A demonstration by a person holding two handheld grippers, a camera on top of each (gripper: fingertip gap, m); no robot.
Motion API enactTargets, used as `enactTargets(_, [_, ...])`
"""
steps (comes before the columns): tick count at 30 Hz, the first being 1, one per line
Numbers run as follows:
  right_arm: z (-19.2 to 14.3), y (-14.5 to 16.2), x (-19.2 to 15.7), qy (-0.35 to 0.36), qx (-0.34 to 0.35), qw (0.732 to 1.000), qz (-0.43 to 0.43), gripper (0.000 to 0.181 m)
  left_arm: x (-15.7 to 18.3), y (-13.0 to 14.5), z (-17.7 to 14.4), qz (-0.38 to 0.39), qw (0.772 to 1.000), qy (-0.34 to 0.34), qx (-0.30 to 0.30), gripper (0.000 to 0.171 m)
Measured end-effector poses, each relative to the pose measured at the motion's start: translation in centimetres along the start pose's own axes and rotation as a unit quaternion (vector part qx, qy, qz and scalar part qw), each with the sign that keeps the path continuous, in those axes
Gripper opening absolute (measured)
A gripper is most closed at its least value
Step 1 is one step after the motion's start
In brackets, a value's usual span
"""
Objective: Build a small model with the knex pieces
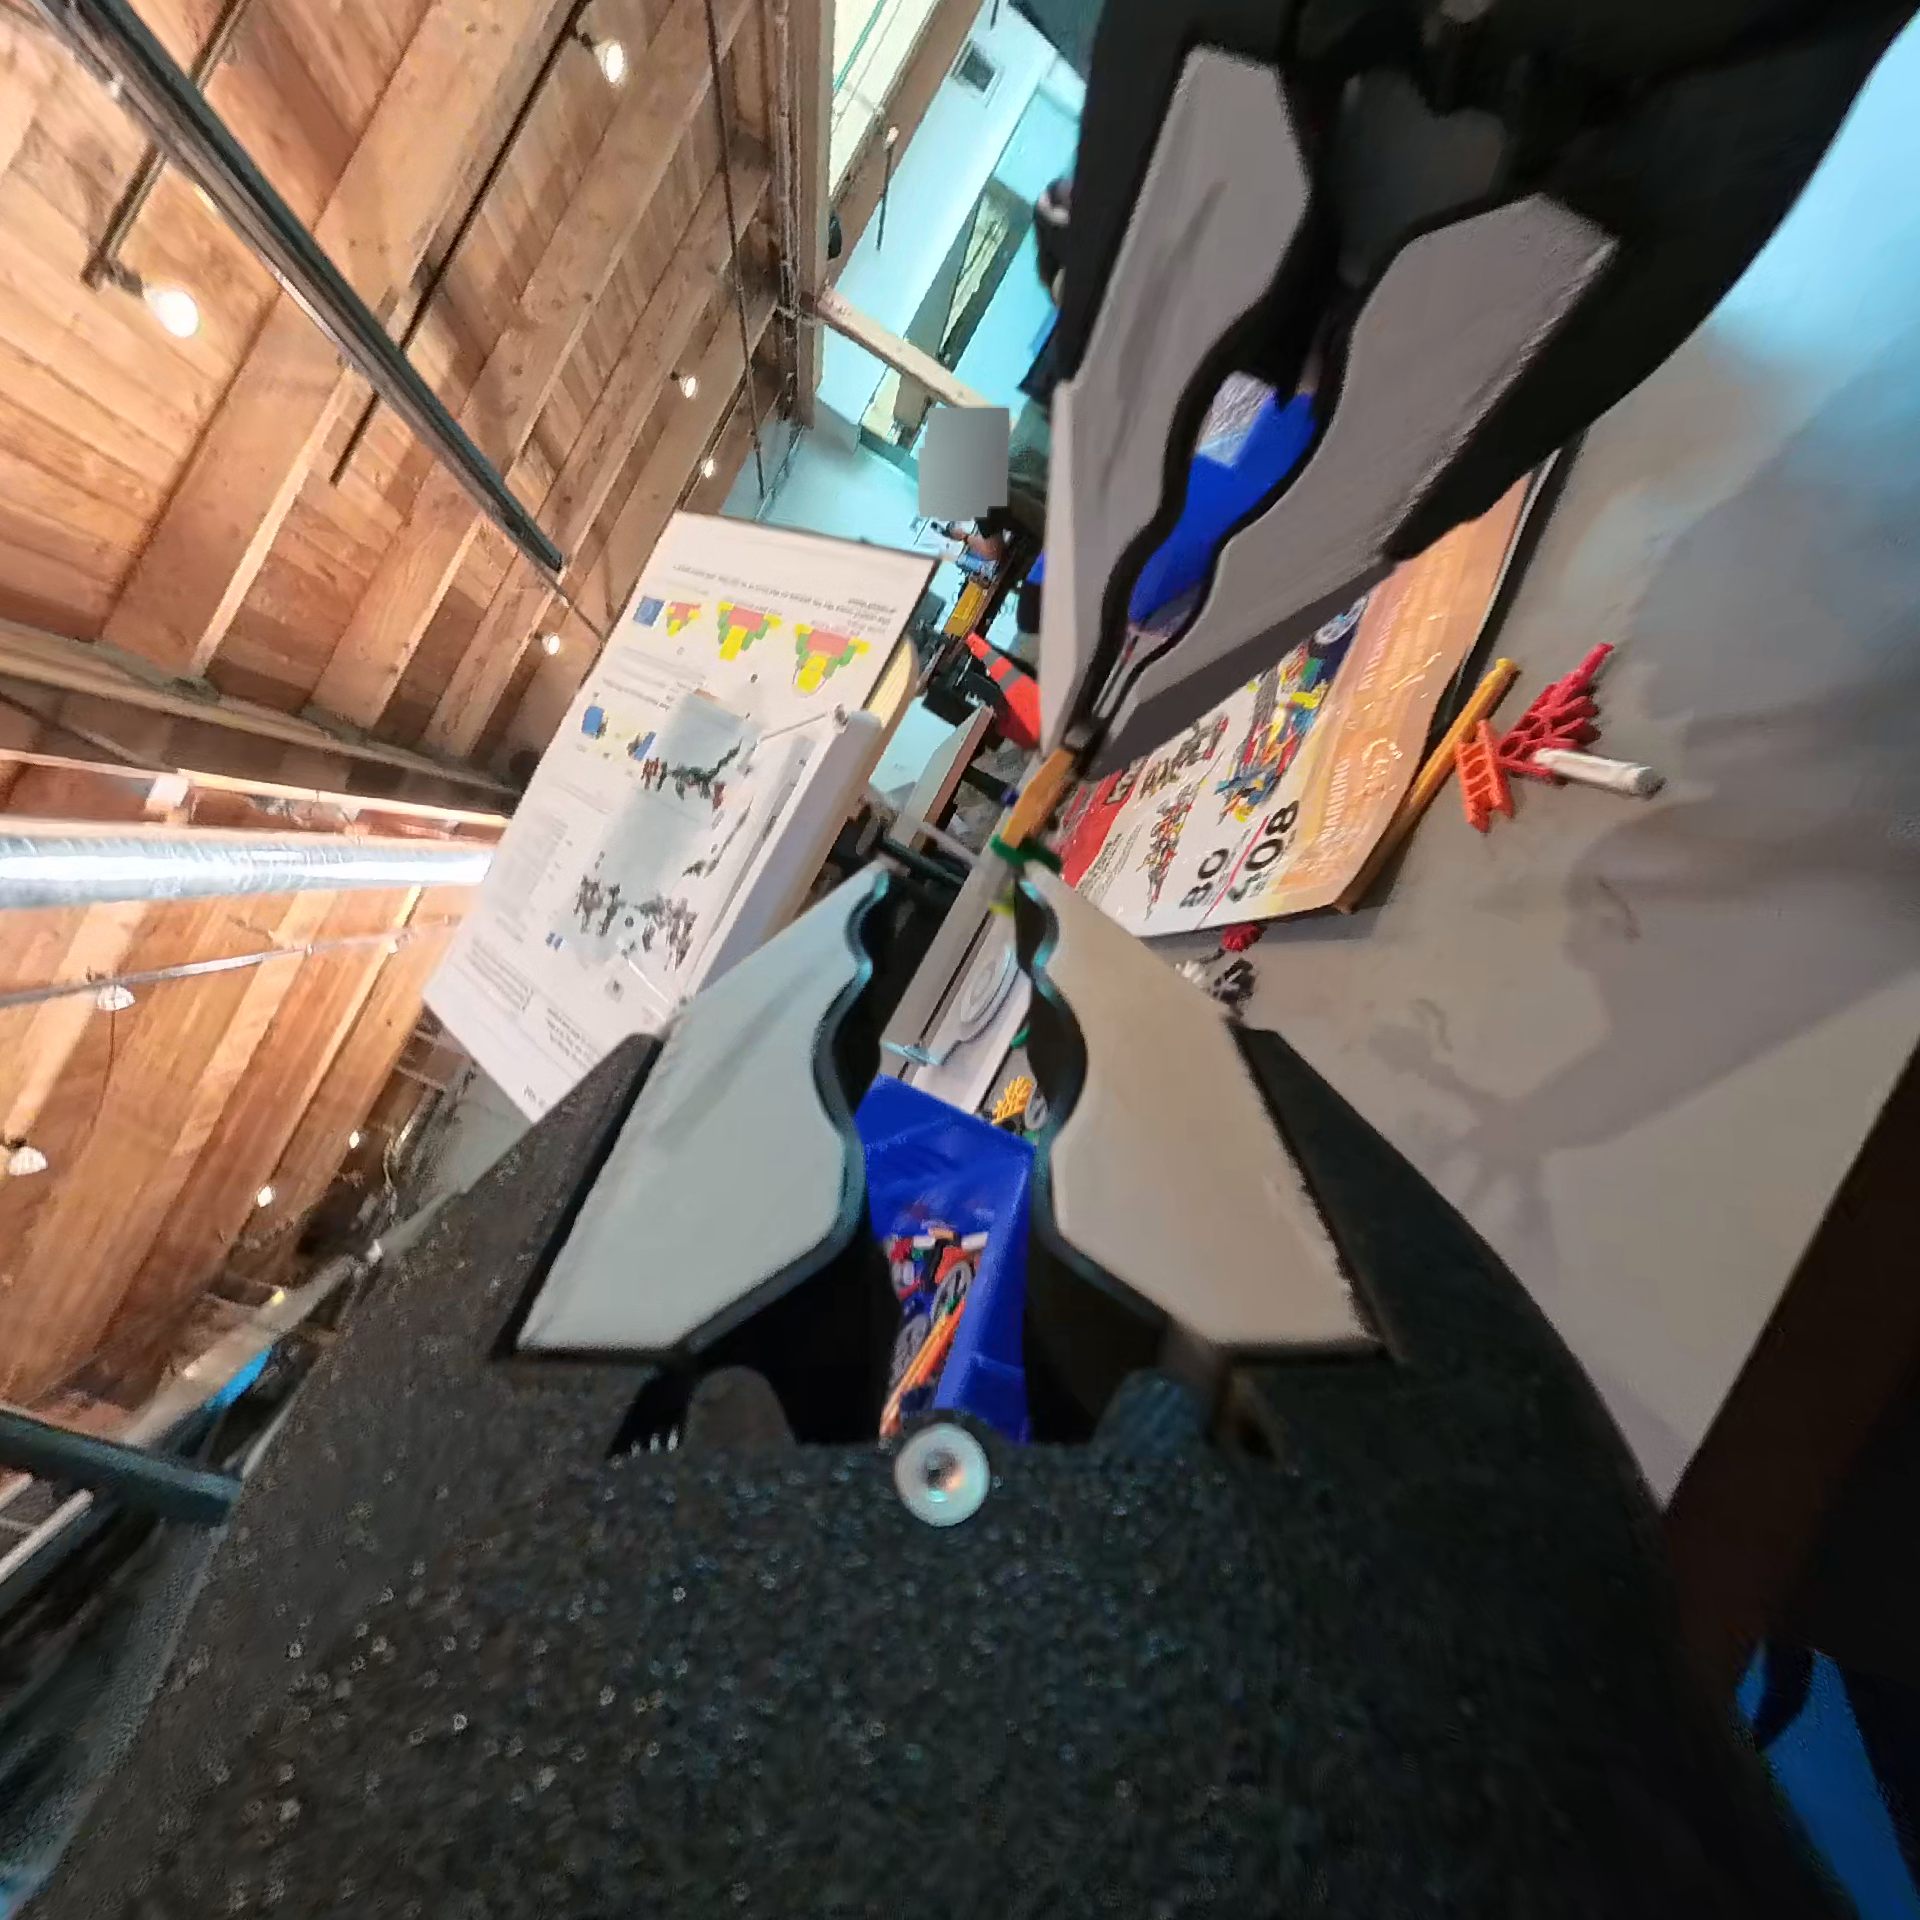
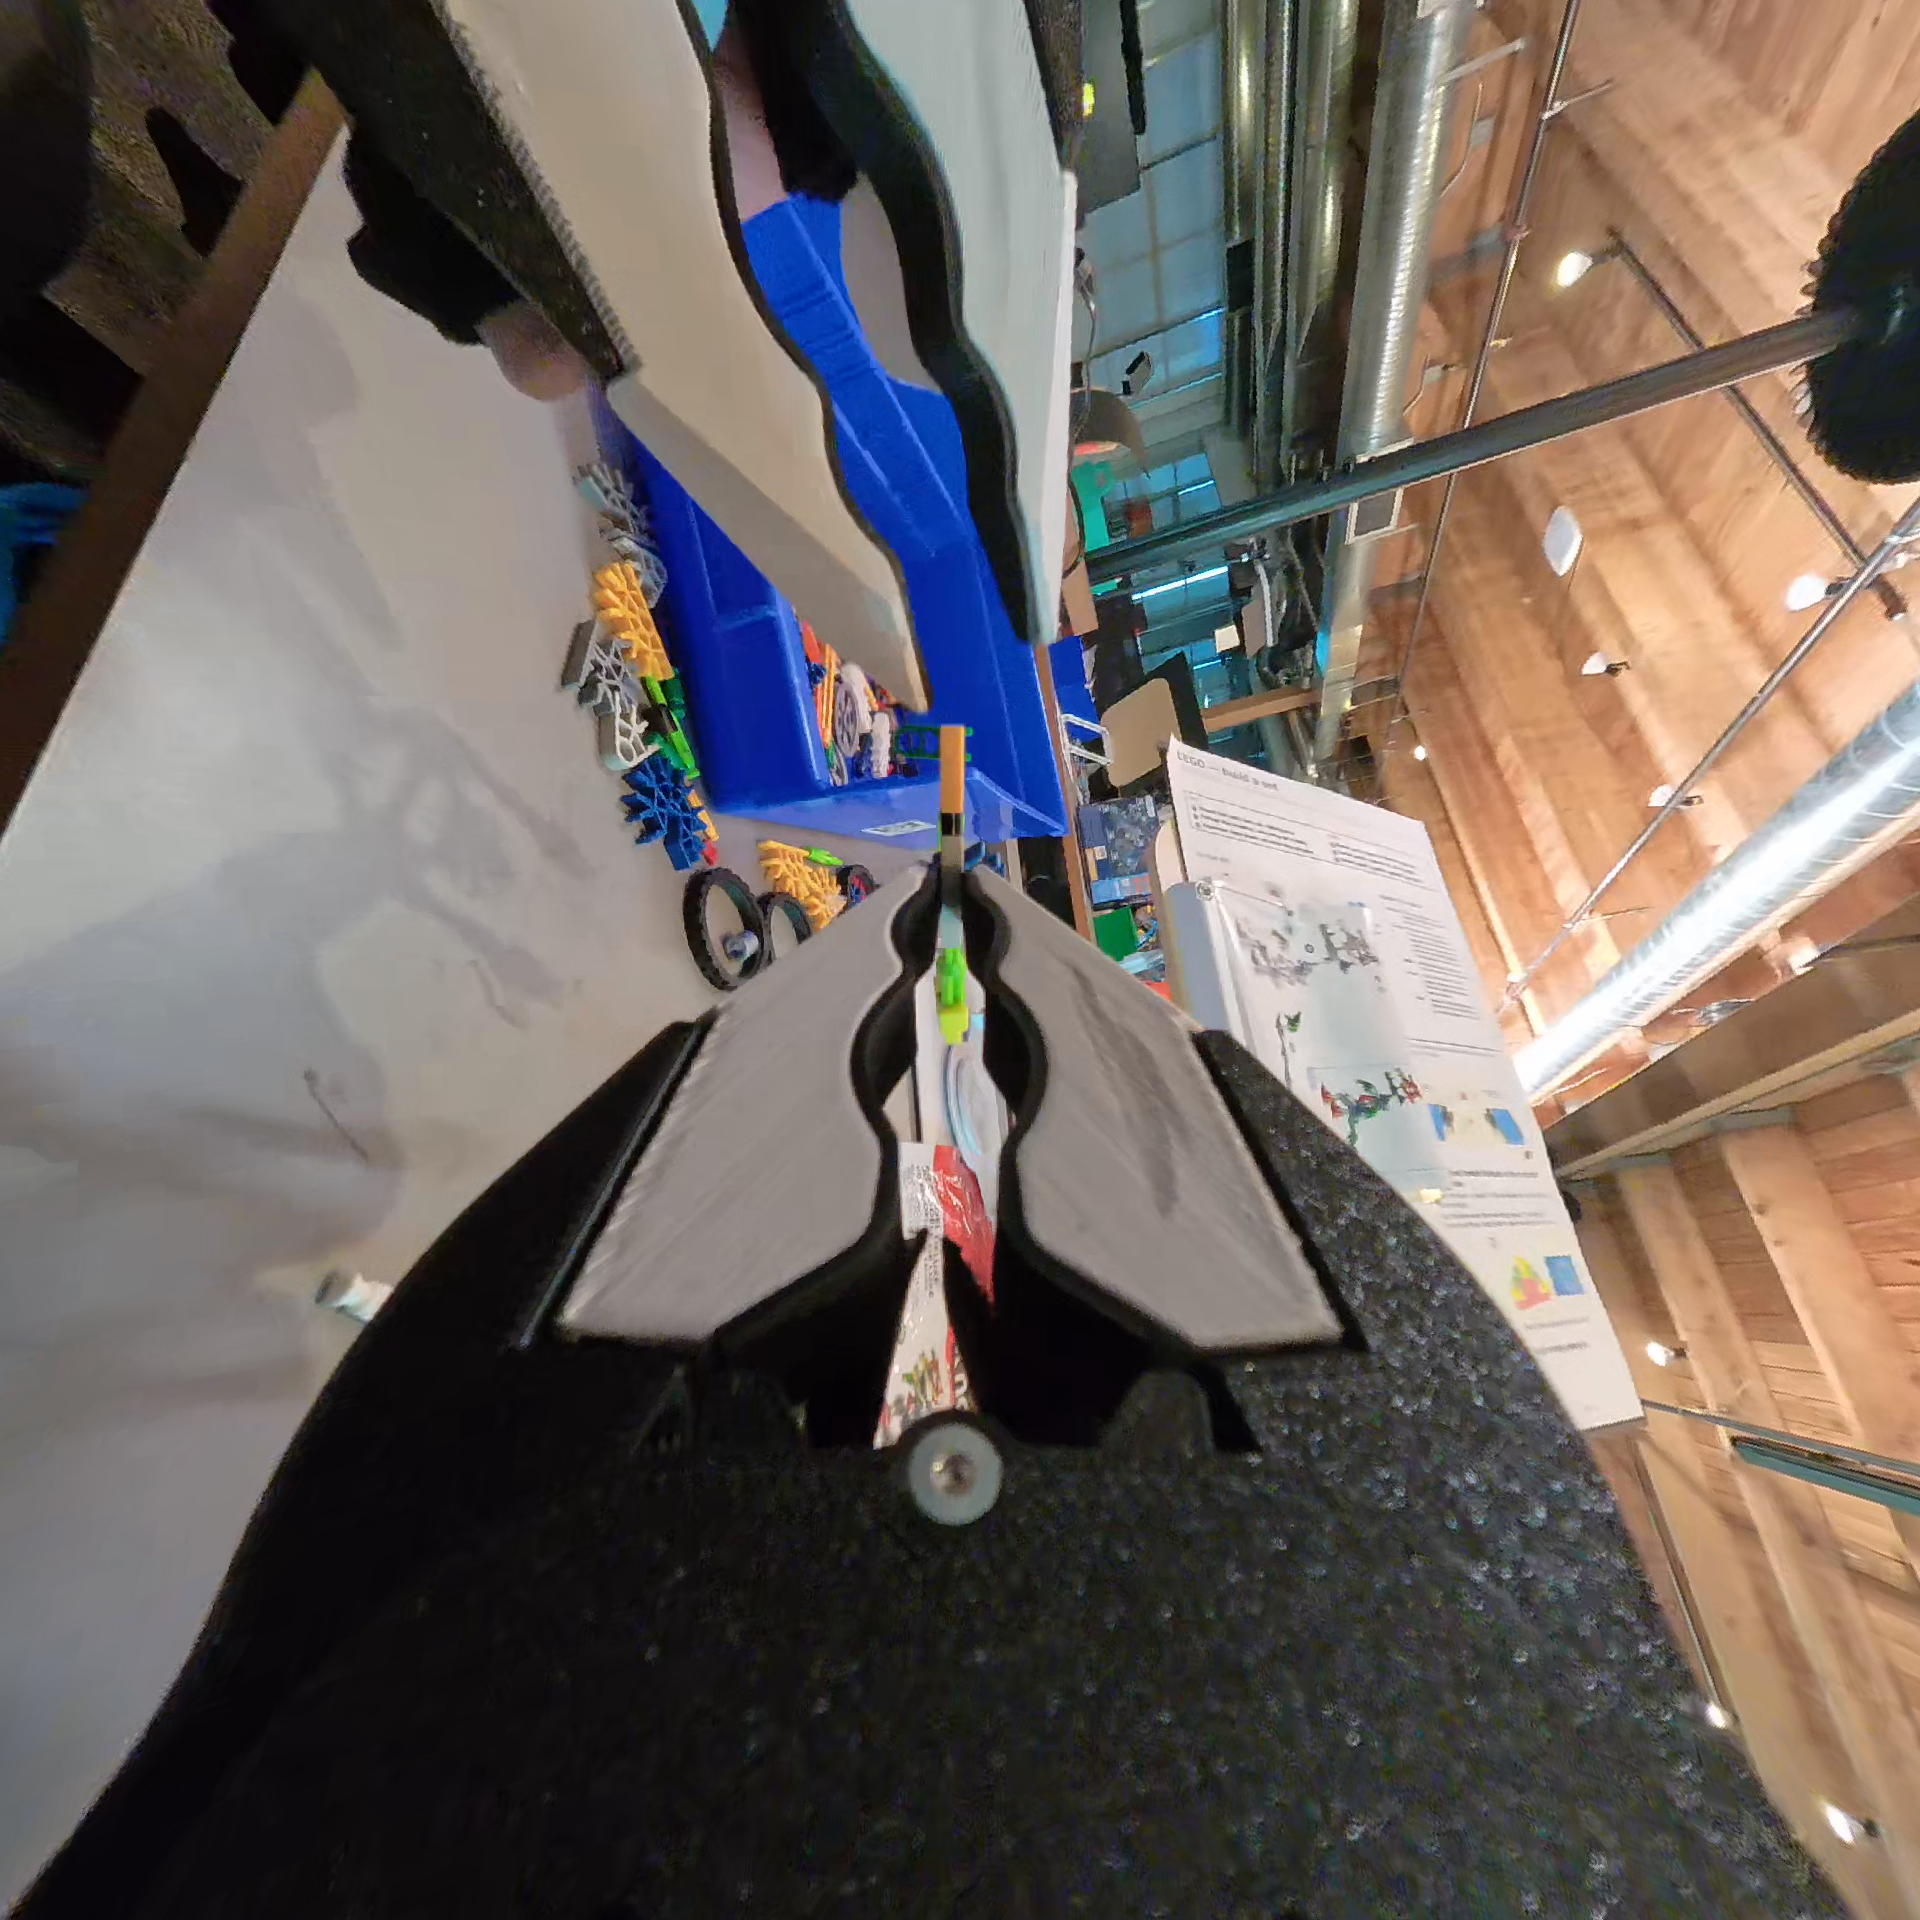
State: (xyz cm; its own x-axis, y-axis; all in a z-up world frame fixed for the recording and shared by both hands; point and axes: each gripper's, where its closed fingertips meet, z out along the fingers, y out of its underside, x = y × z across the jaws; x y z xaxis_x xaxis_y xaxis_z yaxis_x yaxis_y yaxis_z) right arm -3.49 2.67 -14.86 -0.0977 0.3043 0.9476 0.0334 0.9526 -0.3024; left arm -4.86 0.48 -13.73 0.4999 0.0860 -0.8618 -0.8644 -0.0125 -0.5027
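My right gripper [image 2: 951, 883] is shut on a thin toy rod assembly. A lime green connector [image 2: 951, 987] sits between its fingers, and an orange rod [image 2: 951, 779] sticks out past the tips. My left gripper [image 1: 951, 888] is open and faces the right one. Its fingertips stand on either side of the orange rod's [image 1: 1044, 790] far end, where a green piece [image 1: 1013, 852] shows by its right finger. I cannot tell if it touches. The right gripper also shows in the left wrist view [image 1: 1086, 732], and the left gripper in the right wrist view [image 2: 977, 665].
A blue bin [image 2: 769, 665] of toy construction pieces stands on the white table [image 2: 260, 831]. Loose yellow, blue and grey connectors [image 2: 634, 665] and black wheels [image 2: 727, 925] lie beside it. A printed booklet [image 1: 1299, 748] and red and orange pieces [image 1: 1538, 738] lie nearby. A poster board [image 2: 1403, 1039] stands behind. Both grippers' tips are close together, under 4 cm apart.
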Motion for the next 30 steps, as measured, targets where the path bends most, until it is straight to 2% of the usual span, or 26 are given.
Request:
enactTargets(5, [-0.1,0.2,0.1,0.006,-0.006,1.0,-0.017,0.002,-0.1,1.0,-0.3,-0.008,1.0,0.002,-0.018,0.02])
enactTargets(11, [-0.1,0.1,0.4,0.018,-0.012,0.999,-0.035,0.002,0.5,0.7,-0.2,0.013,1.0,0.013,-0.019,0.02])
enactTargets(16, [0.0,0.6,0.1,0.01,-0.017,1.0,-0.023,0.002,0.3,1.3,-0.3,0.016,0.999,0.013,-0.034,0.021])
enactTargets(22, [1.0,2.6,-4.3,-0.075,-0.06,0.995,0.014,0.002,0.1,4.1,-1.5,-0.012,0.996,0.023,-0.082,0.02])
enactTargets(30, [1.9,2.1,-8.9,-0.118,-0.086,0.988,-0.038,0.003,1.8,6.5,-3.1,-0.022,0.991,0.048,-0.122,0.02])
